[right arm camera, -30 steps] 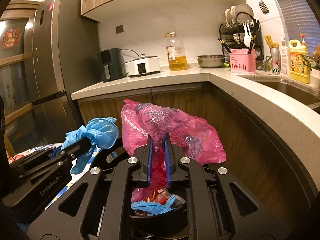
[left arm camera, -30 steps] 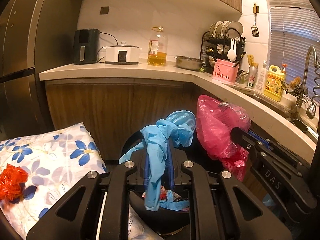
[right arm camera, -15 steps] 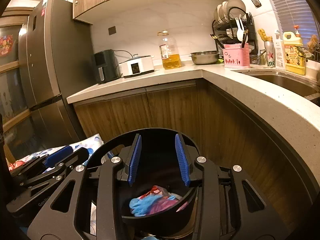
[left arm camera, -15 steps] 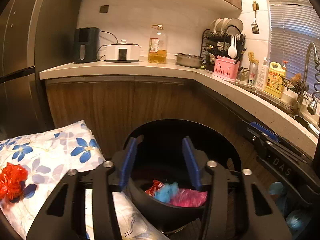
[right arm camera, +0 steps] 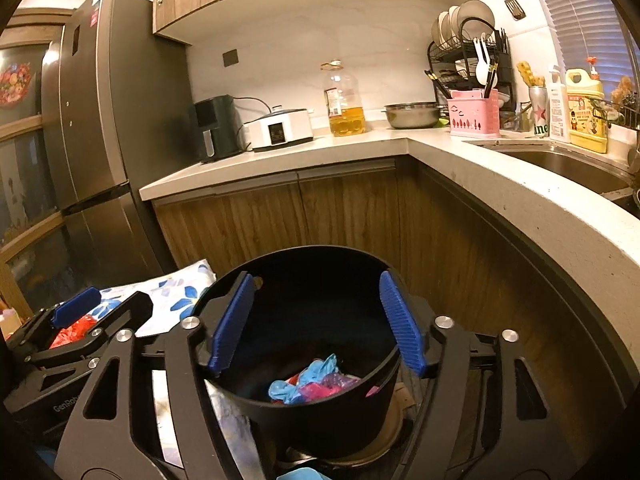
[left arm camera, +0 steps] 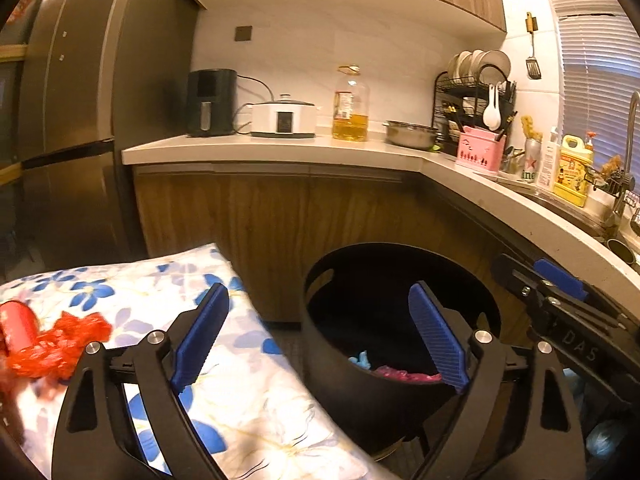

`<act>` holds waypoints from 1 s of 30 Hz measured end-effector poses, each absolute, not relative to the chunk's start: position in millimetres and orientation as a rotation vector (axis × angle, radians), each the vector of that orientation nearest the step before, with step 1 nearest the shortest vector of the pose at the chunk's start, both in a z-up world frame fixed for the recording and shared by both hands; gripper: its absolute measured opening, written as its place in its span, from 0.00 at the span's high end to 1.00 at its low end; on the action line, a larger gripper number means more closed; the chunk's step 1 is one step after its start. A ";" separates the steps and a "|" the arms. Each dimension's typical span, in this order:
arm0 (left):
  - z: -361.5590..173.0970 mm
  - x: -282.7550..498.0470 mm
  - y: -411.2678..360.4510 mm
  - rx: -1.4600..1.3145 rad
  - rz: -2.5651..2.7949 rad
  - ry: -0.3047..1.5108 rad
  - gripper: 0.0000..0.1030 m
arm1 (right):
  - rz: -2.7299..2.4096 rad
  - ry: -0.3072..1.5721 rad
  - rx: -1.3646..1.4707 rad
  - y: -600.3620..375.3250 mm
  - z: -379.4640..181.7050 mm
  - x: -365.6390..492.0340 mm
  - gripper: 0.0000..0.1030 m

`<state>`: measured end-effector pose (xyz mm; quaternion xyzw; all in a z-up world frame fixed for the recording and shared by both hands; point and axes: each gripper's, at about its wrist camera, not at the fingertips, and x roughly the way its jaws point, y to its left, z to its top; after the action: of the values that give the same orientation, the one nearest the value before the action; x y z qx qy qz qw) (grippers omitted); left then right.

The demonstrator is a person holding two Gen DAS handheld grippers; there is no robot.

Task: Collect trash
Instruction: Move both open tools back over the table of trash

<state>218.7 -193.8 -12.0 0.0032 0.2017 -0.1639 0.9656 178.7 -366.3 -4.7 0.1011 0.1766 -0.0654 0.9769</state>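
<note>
A black round bin (left arm camera: 360, 392) stands on the floor beside the counter; it also shows in the right wrist view (right arm camera: 320, 404). Inside lie a blue glove (right arm camera: 308, 378) and a pink plastic bag (right arm camera: 324, 388). My left gripper (left arm camera: 320, 340) is open and empty, straddling the bin's left rim and the cloth edge. My right gripper (right arm camera: 316, 320) is open and empty above the bin's mouth. A red crumpled plastic bag (left arm camera: 56, 344) and a red can (left arm camera: 16, 328) lie on the floral cloth (left arm camera: 240, 380) at the left.
A curved white countertop (right arm camera: 500, 184) over wooden cabinets (left arm camera: 280, 220) wraps behind and right of the bin. A dark fridge (right arm camera: 104, 140) stands at the left. The counter holds an oil bottle (left arm camera: 351, 108), appliances, a dish rack and a sink.
Both grippers let go of the blue glove and the pink bag, which dropped into the bin. Both jaws opened wide. The left gripper has shifted left toward the floral cloth.
</note>
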 end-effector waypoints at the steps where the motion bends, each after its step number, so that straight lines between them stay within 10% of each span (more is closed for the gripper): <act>1: -11.4 215.9 -190.0 0.005 -0.319 0.408 0.13 | -0.130 0.355 0.202 -364.5 -3.7 176.8 0.26; 30: -7.4 138.9 -81.1 -0.083 -0.128 0.383 0.06 | -0.031 0.356 0.152 -266.6 3.1 125.0 0.17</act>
<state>138.9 -81.1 -7.4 -0.0413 0.1902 -0.0638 0.9788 125.0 -266.6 3.1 0.0756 0.1771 -0.0153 0.9812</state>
